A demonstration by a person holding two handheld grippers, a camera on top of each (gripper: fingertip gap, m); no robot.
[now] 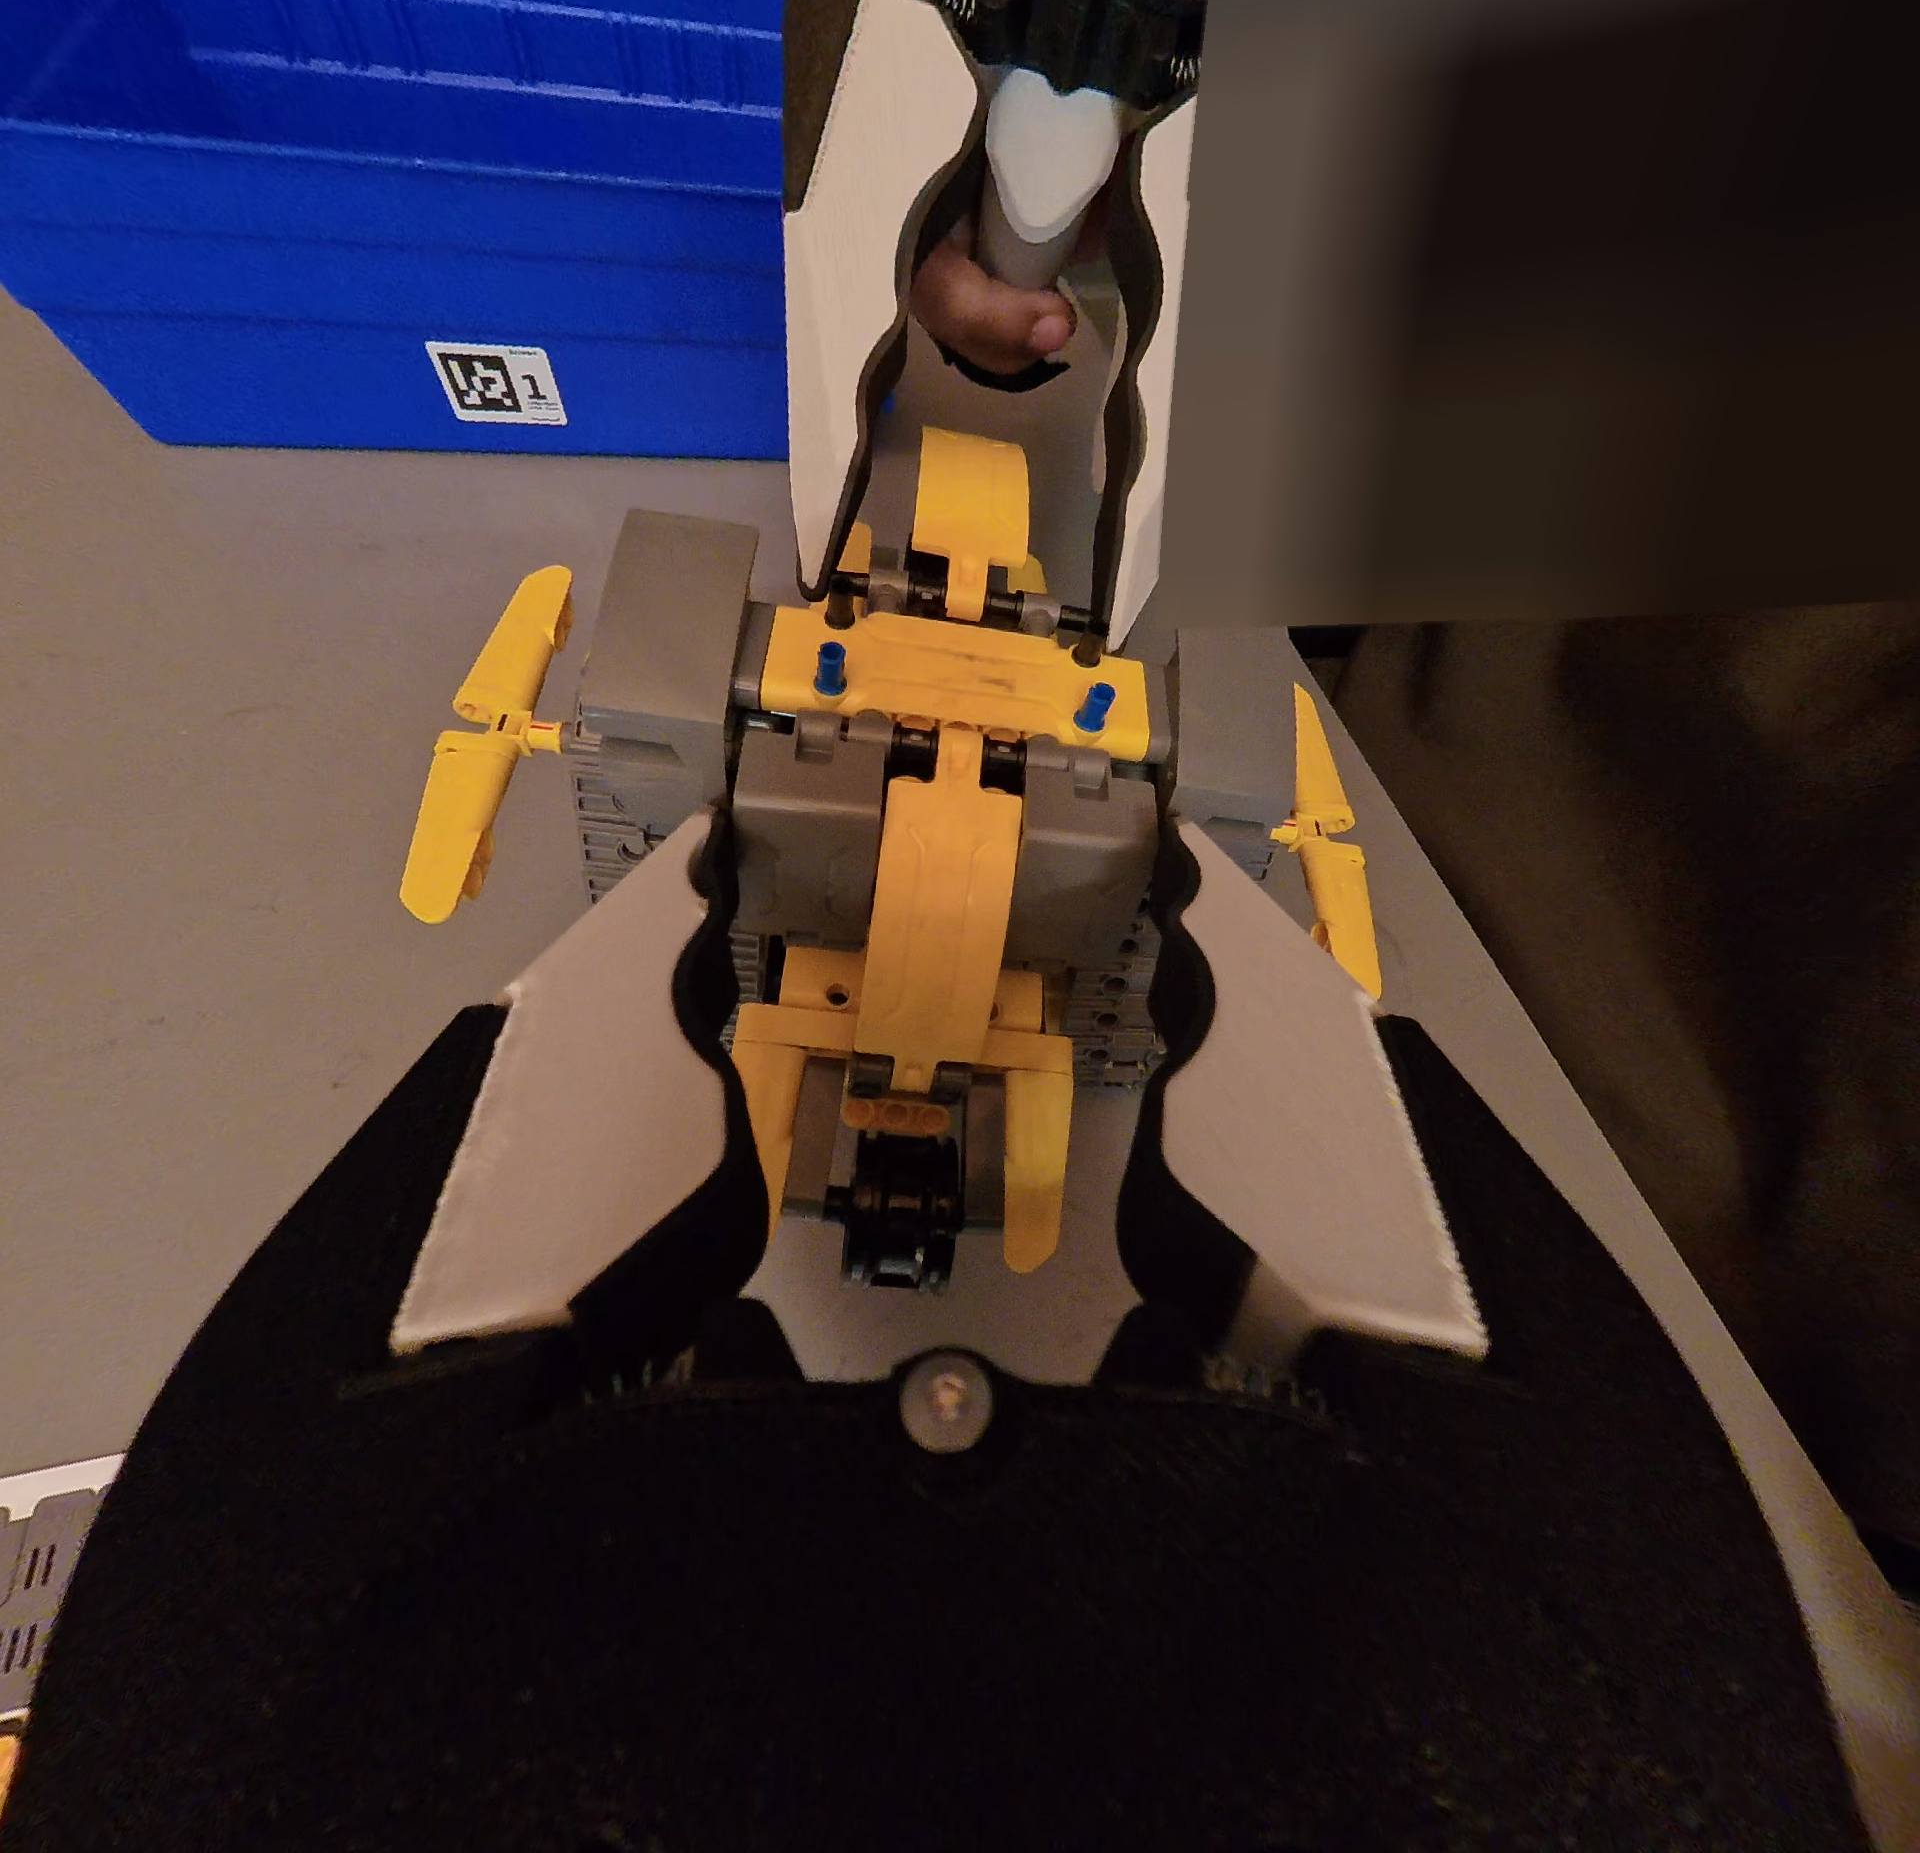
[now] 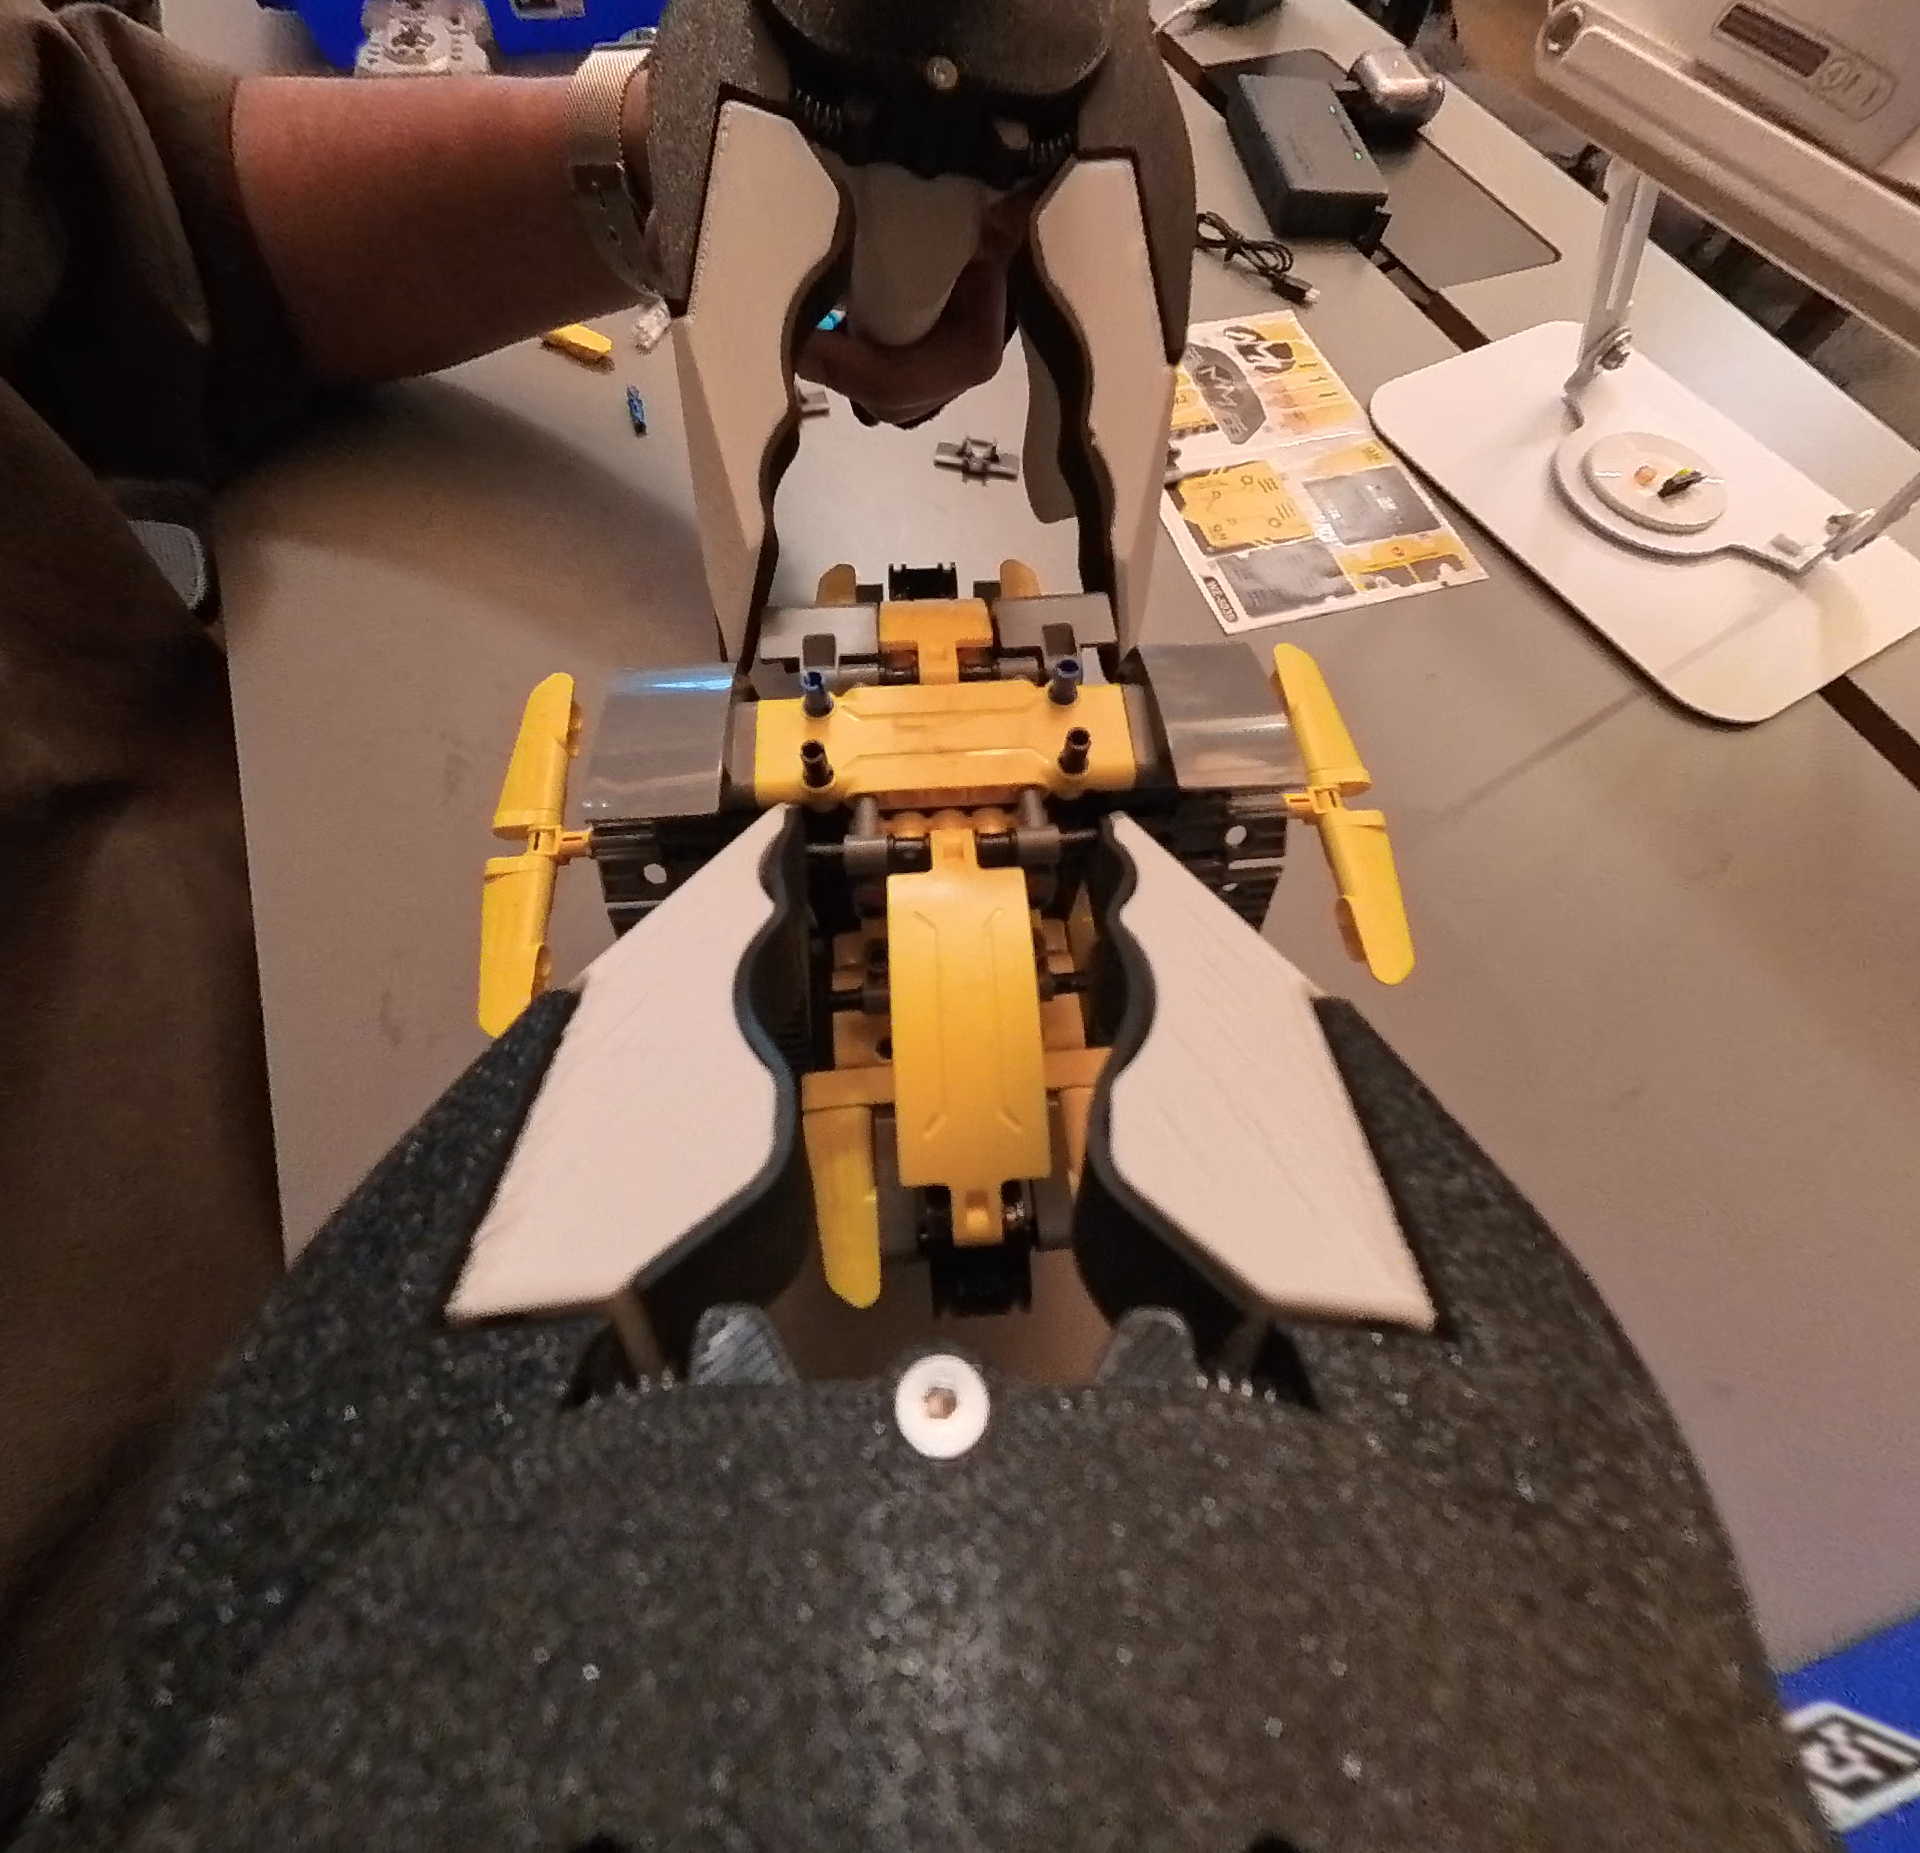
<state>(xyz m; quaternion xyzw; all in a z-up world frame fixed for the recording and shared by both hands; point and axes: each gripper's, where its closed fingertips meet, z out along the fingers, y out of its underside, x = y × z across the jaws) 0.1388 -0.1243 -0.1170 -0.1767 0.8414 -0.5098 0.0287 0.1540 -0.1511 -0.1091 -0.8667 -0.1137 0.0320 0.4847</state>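
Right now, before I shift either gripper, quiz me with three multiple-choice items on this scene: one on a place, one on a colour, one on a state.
1. Where does the blue bin sit in the left wrist view?
A. upper left, behind the model
B. lower right, at the table edge
C. on top of the model

2. What colour are the side blades on the brick model?
A. red
B. yellow
C. green

3. How do the left gripper and right gripper stand on the model?
A. both lifted clear of it
B. only one reaches it
C. each straddles one end, facing the other

Answers: 1 A, the bin fills the upper left corner beyond the model. 2 B, the blades on both flanks are yellow. 3 C, each view shows its own fingers flanking the near end and the other gripper at the far end.
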